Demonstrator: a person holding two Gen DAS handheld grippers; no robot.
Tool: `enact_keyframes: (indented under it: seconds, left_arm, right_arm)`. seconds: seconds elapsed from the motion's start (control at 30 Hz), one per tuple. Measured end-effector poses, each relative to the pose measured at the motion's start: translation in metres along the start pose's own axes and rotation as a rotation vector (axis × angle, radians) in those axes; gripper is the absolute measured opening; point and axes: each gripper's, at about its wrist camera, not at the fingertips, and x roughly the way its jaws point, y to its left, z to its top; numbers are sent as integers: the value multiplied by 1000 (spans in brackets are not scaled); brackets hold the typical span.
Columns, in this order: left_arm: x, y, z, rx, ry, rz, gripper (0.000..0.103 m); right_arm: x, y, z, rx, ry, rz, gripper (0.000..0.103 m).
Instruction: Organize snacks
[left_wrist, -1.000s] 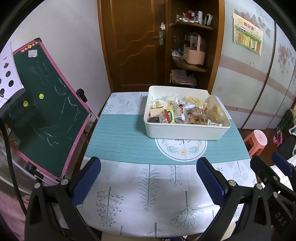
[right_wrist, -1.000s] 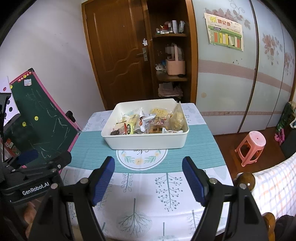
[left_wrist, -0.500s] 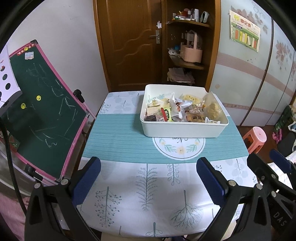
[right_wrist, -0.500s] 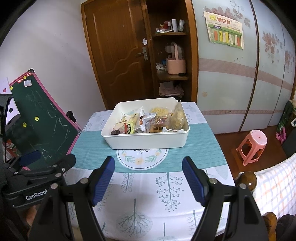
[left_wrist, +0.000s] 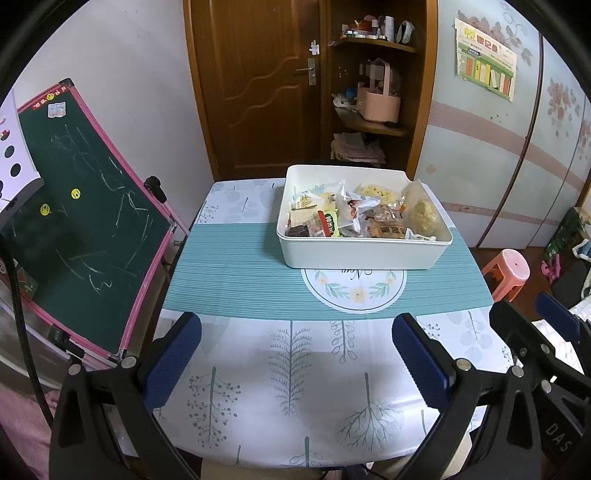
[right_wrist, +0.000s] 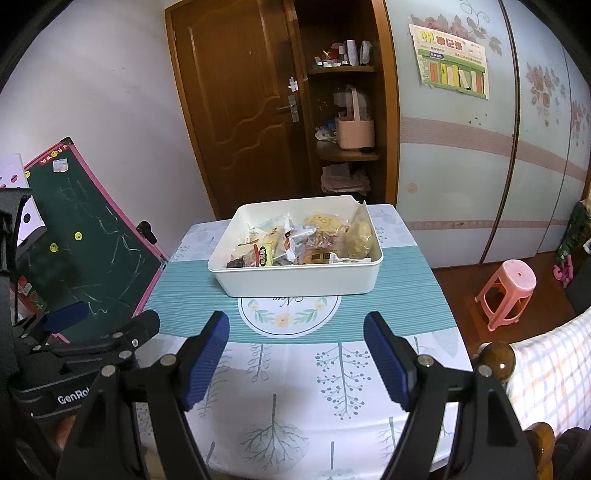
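A white plastic bin (left_wrist: 362, 254) stands at the far middle of the table, full of several wrapped snacks (left_wrist: 354, 218). It also shows in the right wrist view (right_wrist: 295, 277) with the snacks (right_wrist: 303, 243) inside. My left gripper (left_wrist: 295, 354) is open and empty, held above the table's near edge, well short of the bin. My right gripper (right_wrist: 295, 354) is open and empty too, over the near half of the table. The left gripper's body (right_wrist: 74, 347) shows at the left of the right wrist view.
The table (left_wrist: 288, 387) has a white tree-print cloth with a teal striped band (left_wrist: 229, 280). A green chalkboard with a pink frame (left_wrist: 74, 221) leans at the table's left. A pink stool (right_wrist: 508, 291) stands on the floor at right. A wooden door and shelves lie behind.
Both grippers have drawn back and risen slightly, so the bin looks a little farther away. Both jaws stay open and empty.
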Motion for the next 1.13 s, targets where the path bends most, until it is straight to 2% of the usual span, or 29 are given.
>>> enact_keyframes:
  seconds: [1.13]
  left_arm:
    - [-11, 8, -8, -4, 12, -10, 103]
  right_arm:
    - [-17, 4, -3, -7, -15, 10, 76]
